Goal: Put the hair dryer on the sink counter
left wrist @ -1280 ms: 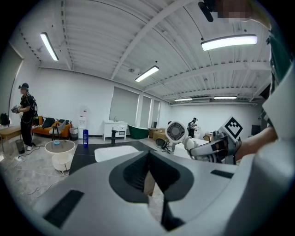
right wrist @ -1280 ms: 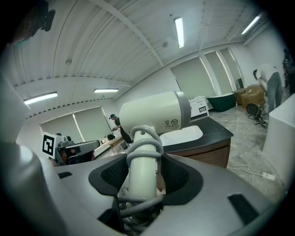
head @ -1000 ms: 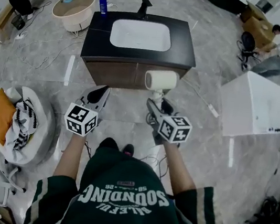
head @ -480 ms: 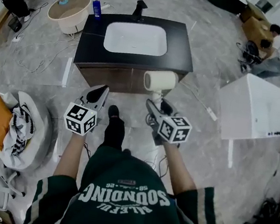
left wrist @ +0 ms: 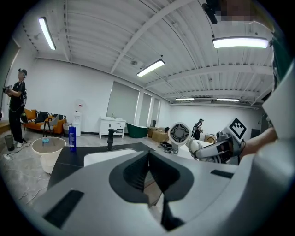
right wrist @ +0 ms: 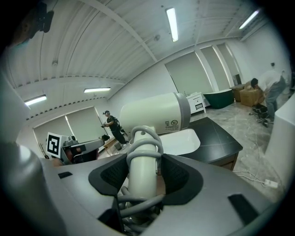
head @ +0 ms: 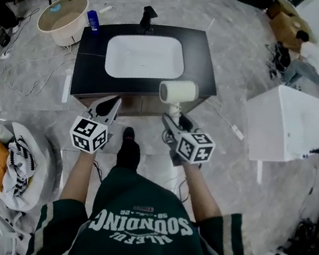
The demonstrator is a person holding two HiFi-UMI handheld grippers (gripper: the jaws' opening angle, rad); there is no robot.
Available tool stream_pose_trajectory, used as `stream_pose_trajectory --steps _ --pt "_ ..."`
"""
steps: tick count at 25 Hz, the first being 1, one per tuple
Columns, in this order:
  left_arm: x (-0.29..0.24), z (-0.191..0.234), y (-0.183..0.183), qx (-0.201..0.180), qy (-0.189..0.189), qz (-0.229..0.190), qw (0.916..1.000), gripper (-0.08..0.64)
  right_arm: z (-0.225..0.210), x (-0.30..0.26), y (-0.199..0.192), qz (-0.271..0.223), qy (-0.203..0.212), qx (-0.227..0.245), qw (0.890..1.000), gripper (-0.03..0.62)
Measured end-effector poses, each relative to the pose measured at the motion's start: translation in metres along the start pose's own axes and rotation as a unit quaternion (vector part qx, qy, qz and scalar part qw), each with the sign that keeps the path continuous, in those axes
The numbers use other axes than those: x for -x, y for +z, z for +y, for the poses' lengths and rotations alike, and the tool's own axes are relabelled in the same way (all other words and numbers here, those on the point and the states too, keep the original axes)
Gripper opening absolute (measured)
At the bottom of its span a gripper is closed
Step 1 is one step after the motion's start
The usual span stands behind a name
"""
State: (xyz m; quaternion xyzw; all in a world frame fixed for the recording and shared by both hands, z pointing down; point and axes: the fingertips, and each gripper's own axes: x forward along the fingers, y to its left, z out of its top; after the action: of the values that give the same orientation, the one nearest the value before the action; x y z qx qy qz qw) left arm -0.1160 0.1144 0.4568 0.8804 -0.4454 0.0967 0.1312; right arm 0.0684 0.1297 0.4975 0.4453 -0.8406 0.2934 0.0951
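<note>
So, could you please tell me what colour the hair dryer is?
The hair dryer is cream-white, clearest in the right gripper view.

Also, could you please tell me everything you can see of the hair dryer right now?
The hair dryer is cream-white, plastic by its look, with a barrel lying sideways atop an upright handle. A grey band rings the barrel's end, small labels sit on its side, and its cord is wound round the handle. The right gripper clamps that handle, holding it by the sink counter, not yet on it.
</note>
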Motion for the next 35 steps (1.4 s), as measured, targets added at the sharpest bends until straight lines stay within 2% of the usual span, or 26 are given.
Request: stream_pose_trajectory --steps 9,17,26,35 --pt "-0.071 0.095 0.042 0.002 -0.017 0.004 0.9998 0.002 -0.013 -0.099 0.064 0.007 -0.01 -0.002 1.0 0.216" --pt "-0.118 0.162 0.061 0.005 -0.027 0.012 0.9996 0.002 -0.024 -0.166 0.105 0.003 -0.025 -0.012 1.0 0.216" --pt "-0.158 0.175 0.07 0.008 -0.045 0.018 0.9988 0.002 -0.036 -0.192 0.123 0.005 -0.027 -0.005 1.0 0.216" --pt "-0.209 0.181 0.09 0.009 -0.038 0.015 0.9991 0.002 -0.077 -0.213 0.154 0.006 -0.018 0.001 1.0 0.216"
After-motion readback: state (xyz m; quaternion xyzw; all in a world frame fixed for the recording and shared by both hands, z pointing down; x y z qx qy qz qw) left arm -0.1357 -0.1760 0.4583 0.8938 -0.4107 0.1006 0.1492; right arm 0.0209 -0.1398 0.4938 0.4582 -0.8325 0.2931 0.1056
